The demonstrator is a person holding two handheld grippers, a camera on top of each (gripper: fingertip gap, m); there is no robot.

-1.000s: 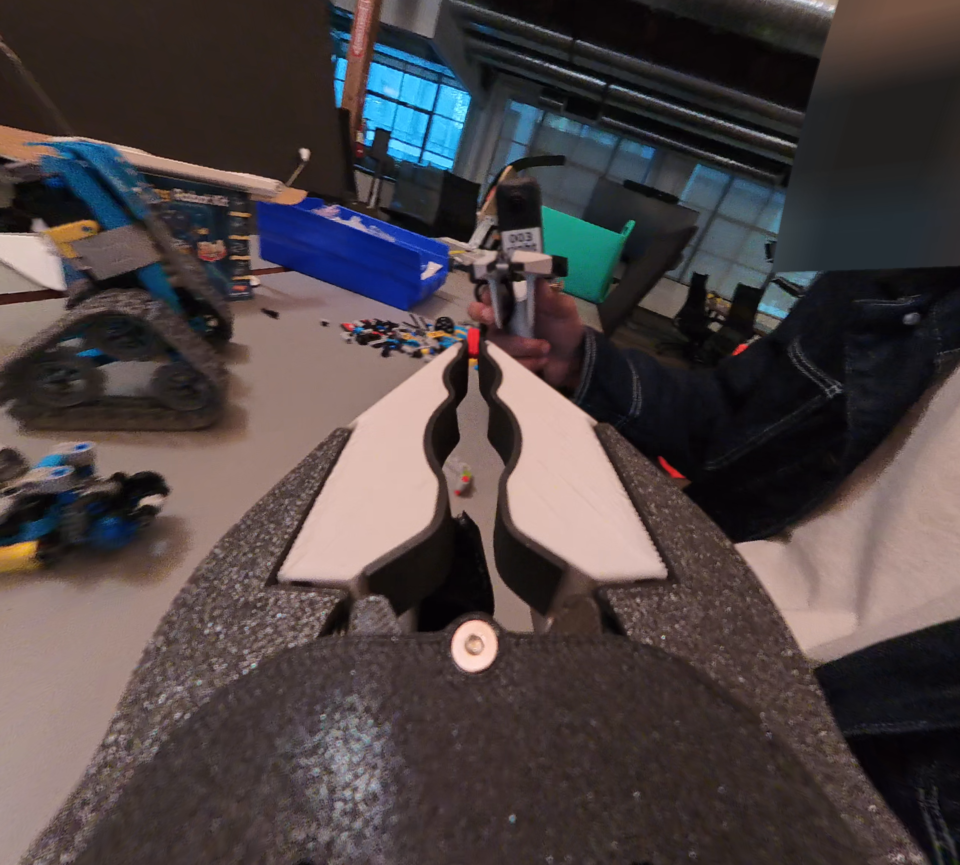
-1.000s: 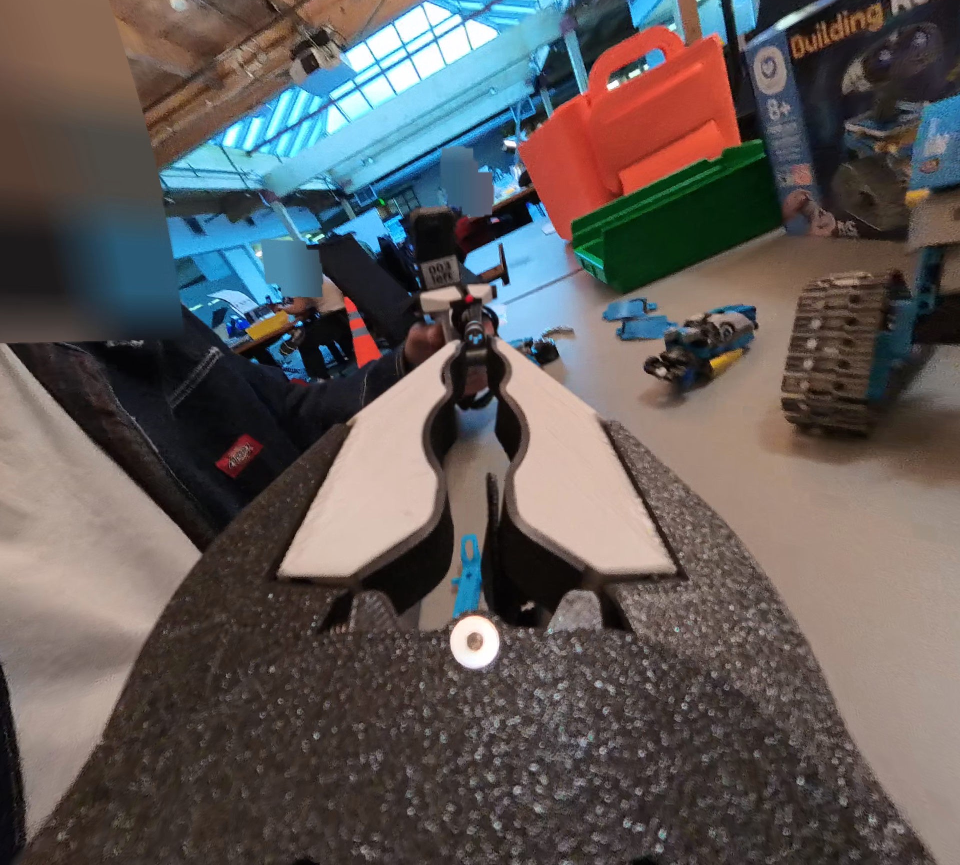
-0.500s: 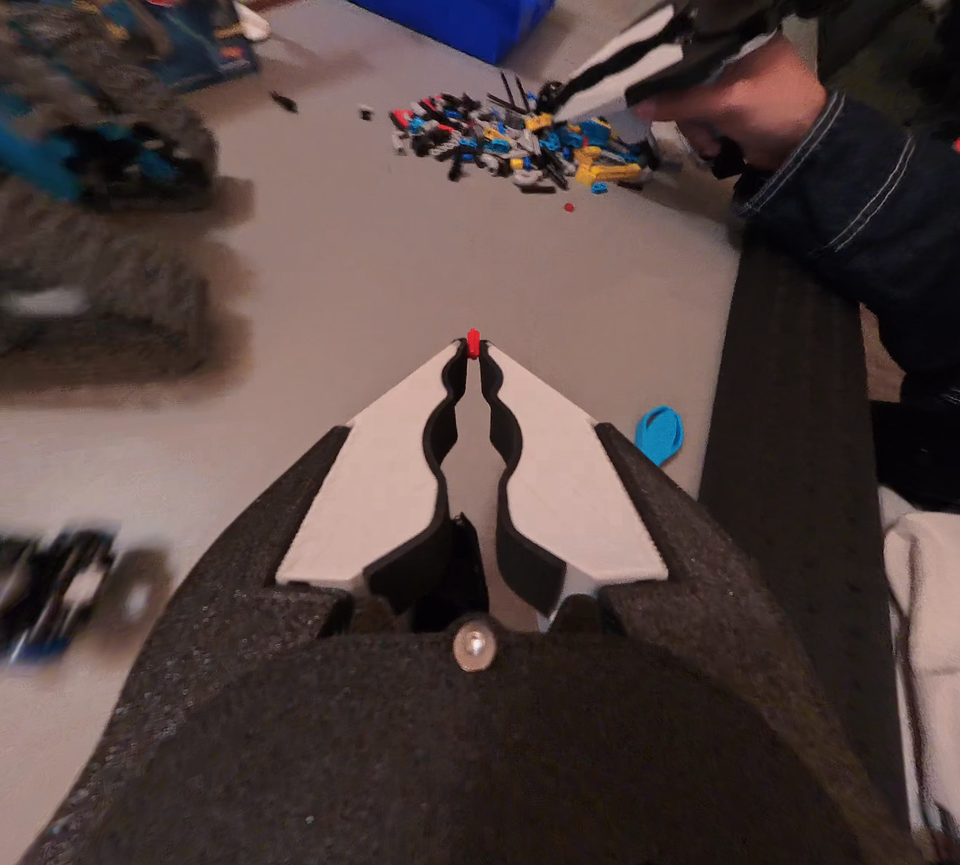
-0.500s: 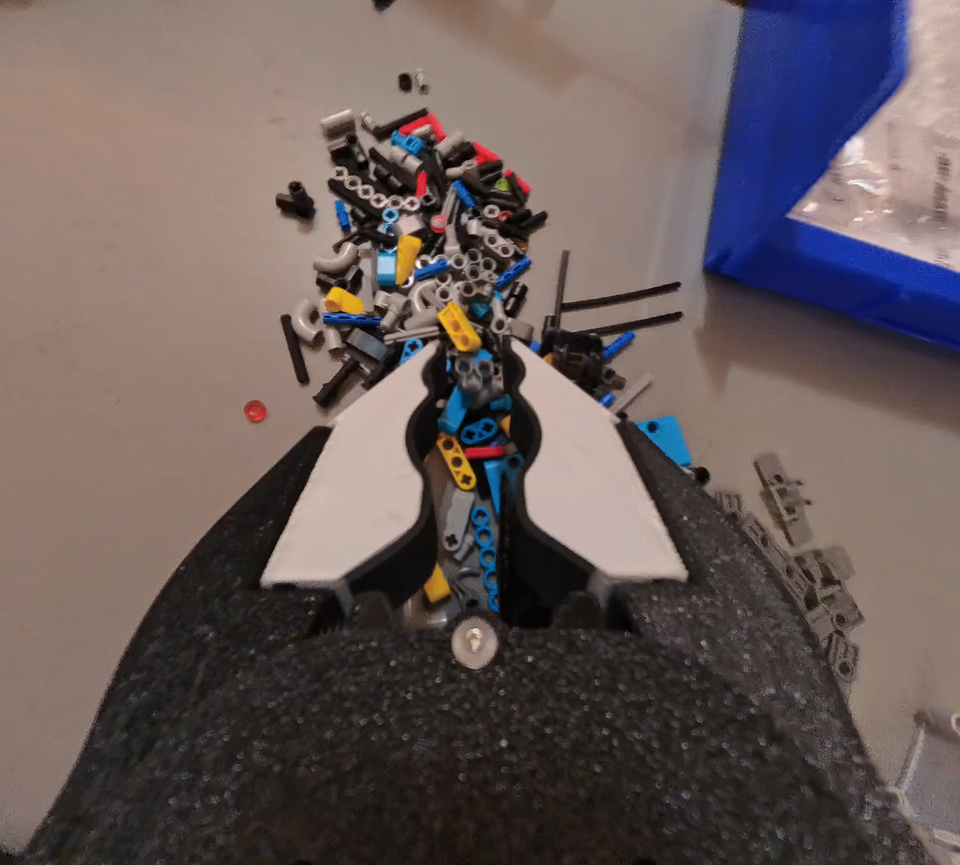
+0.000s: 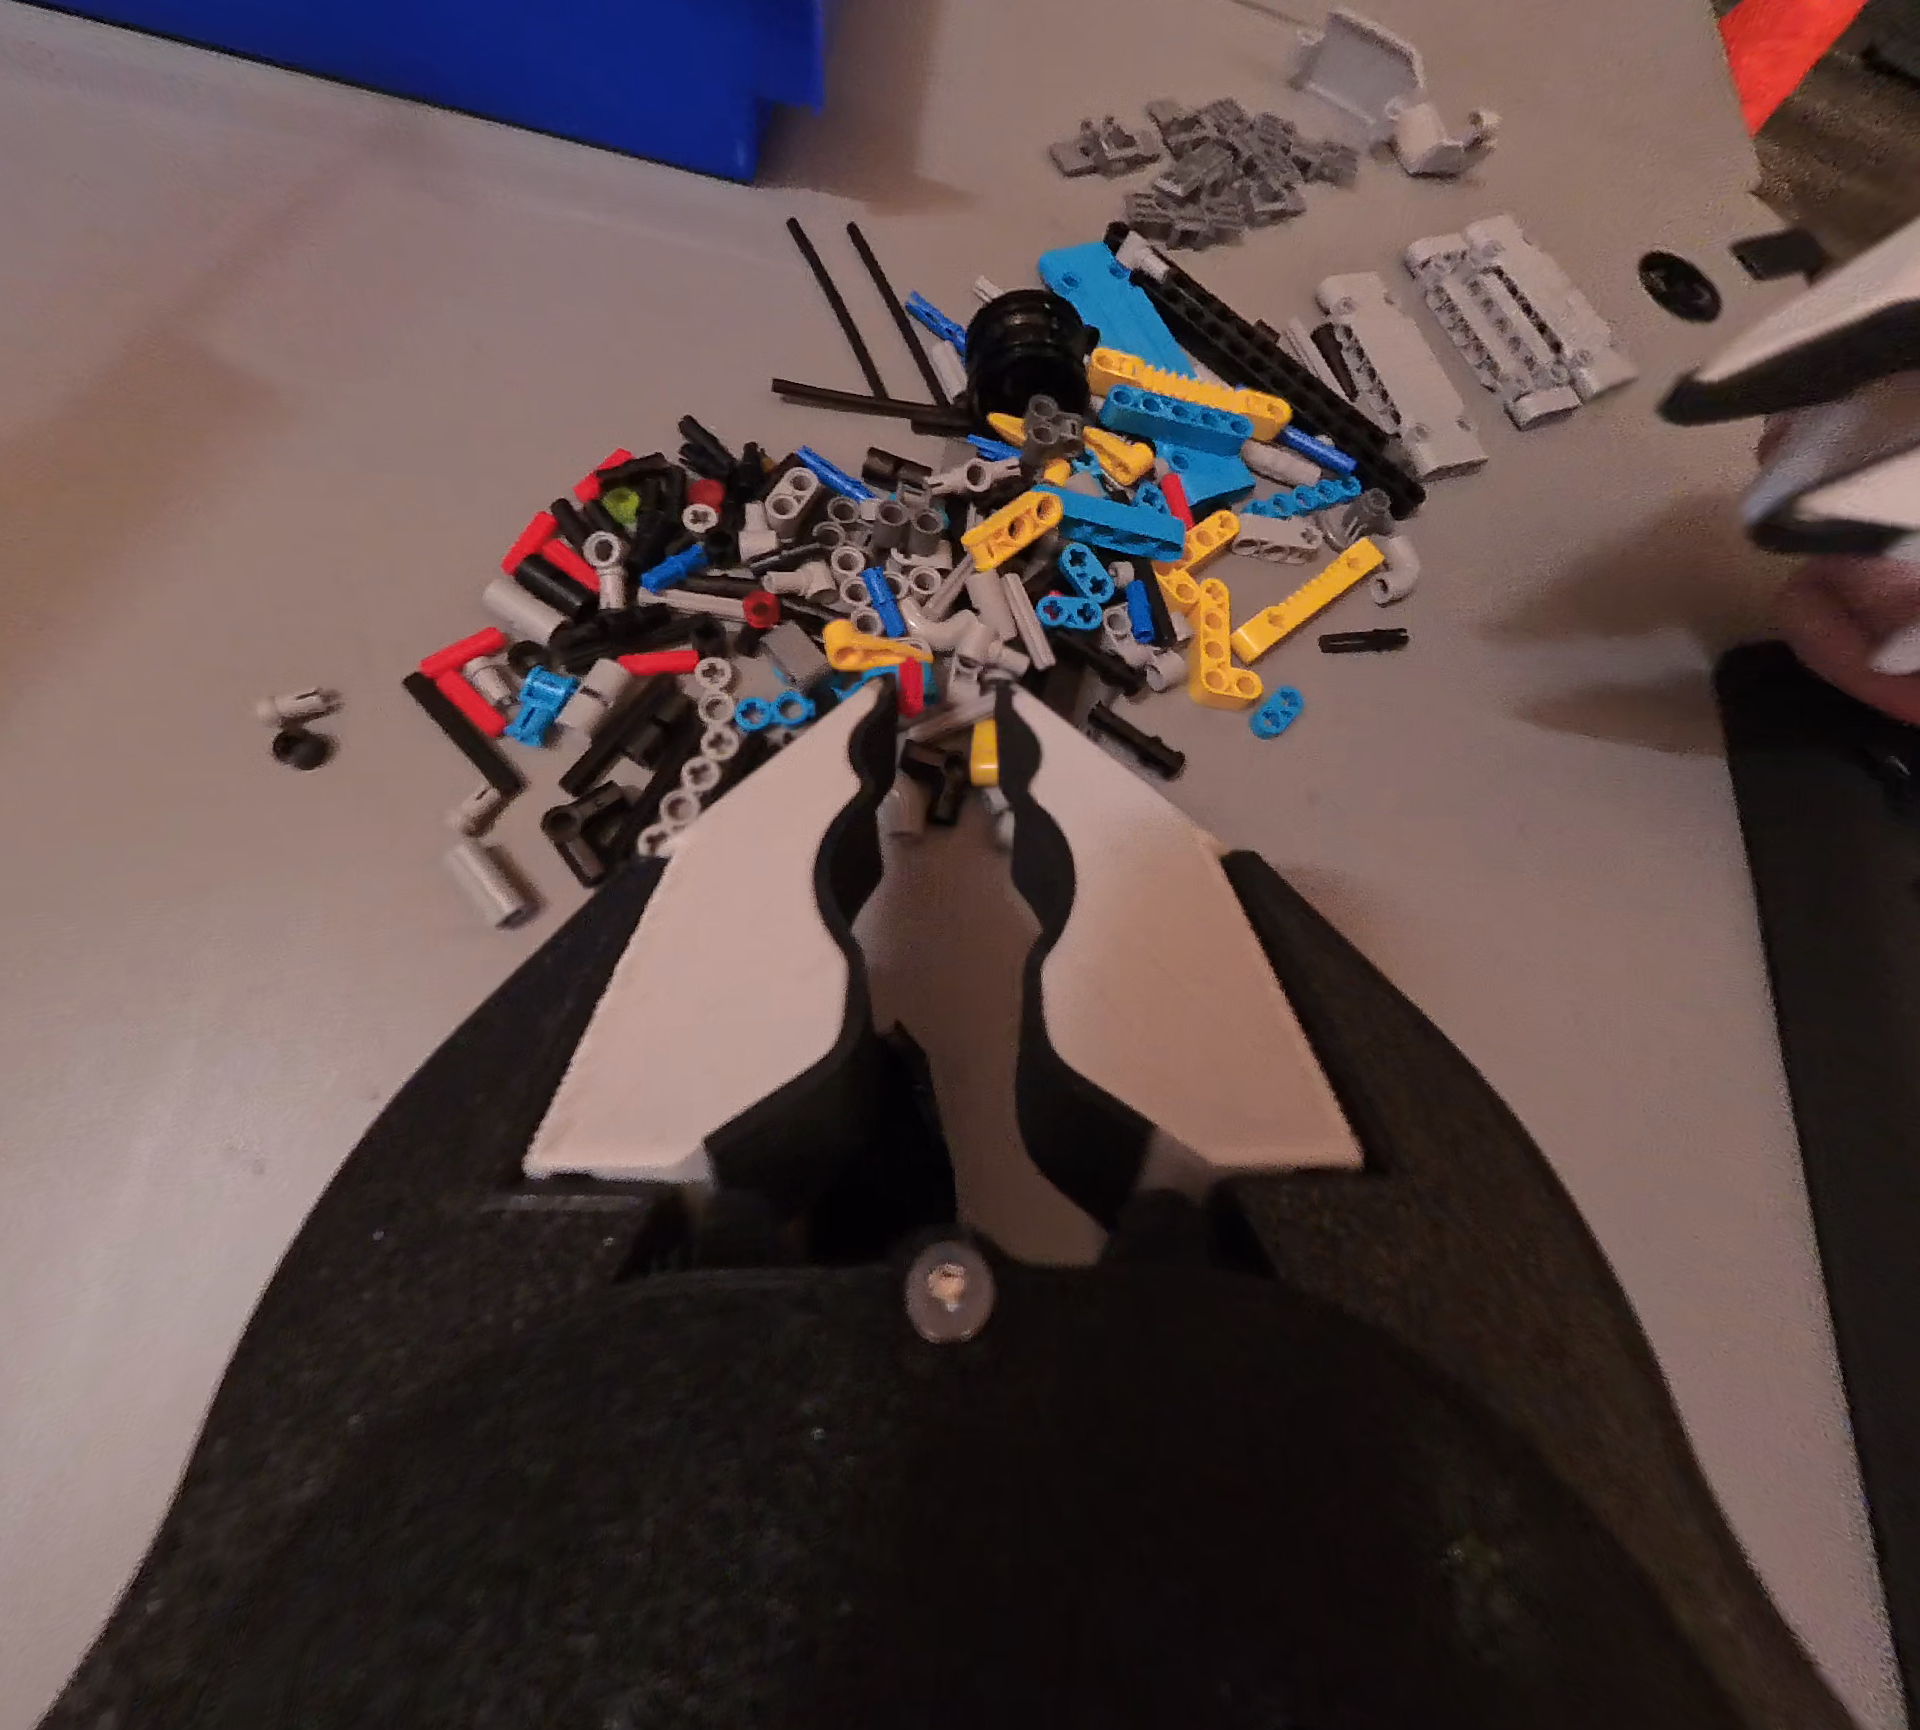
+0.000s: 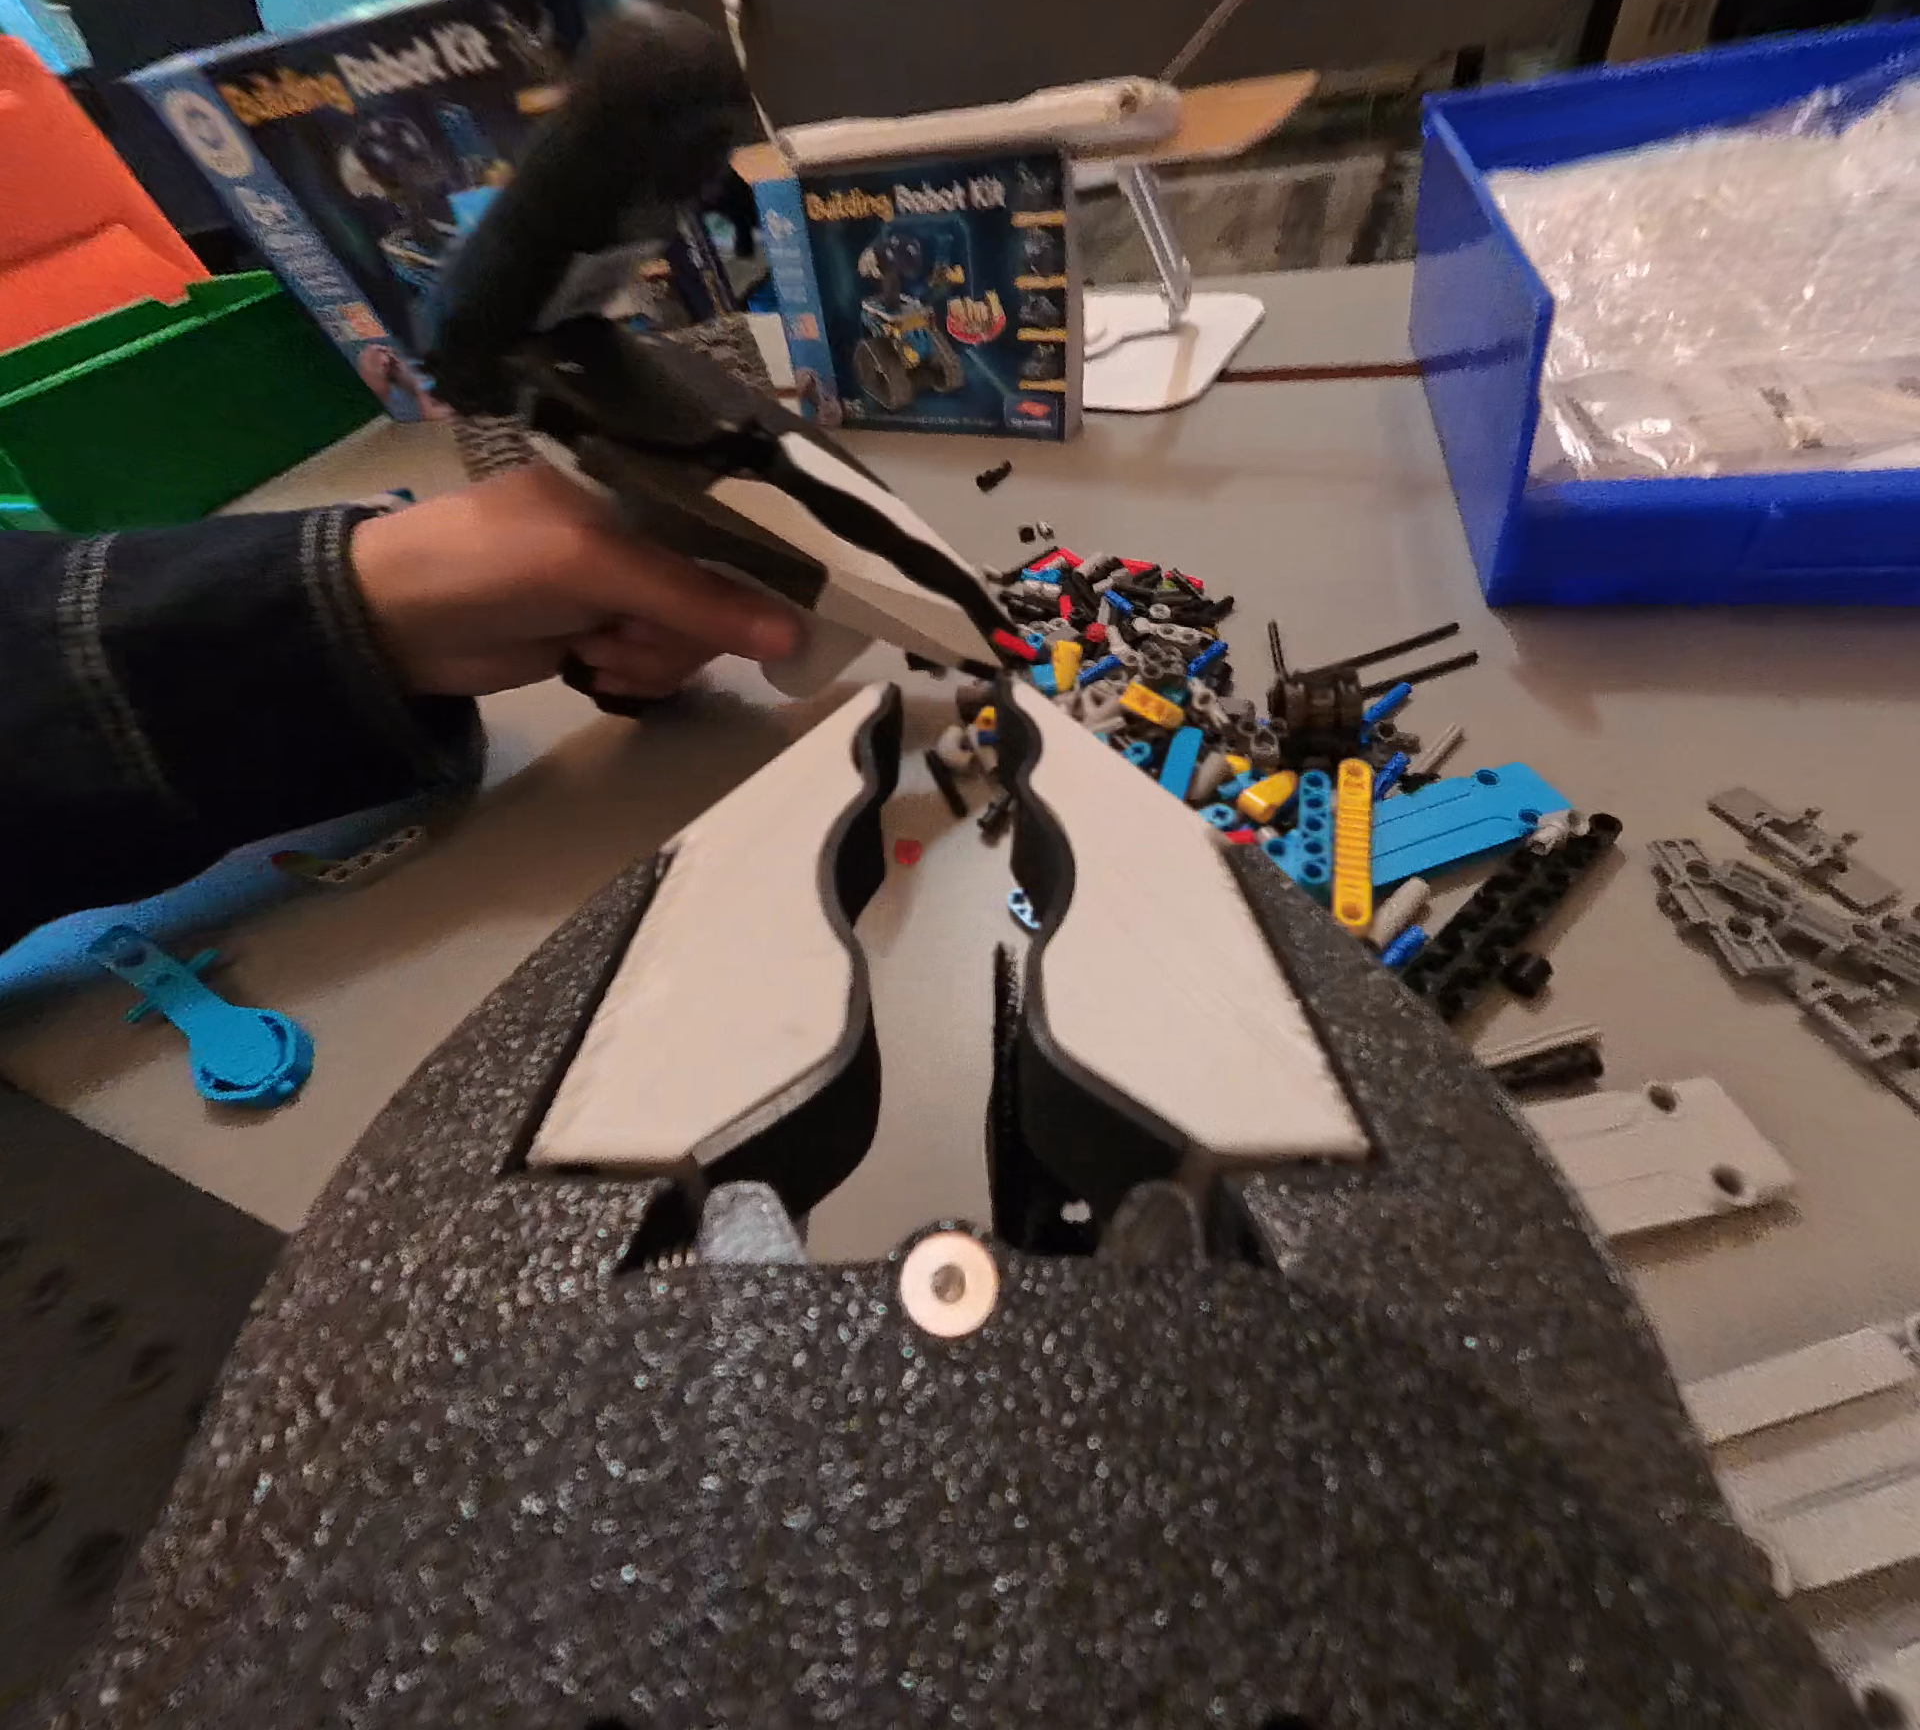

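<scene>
Jaws on your left gripper (image 5: 940, 704) and right gripper (image 6: 951, 693) stood narrowly parted, empty, at the brick pile (image 5: 935, 558).

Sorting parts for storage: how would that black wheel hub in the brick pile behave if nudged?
The black wheel hub looks round and ribbed, so it would probably roll once tipped. Seemingly rigid plastic, likely light. Loose thin black axles beside it may scatter.

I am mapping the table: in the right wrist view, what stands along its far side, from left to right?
green bin → smaller kit box → white stand base → blue bin
</scene>
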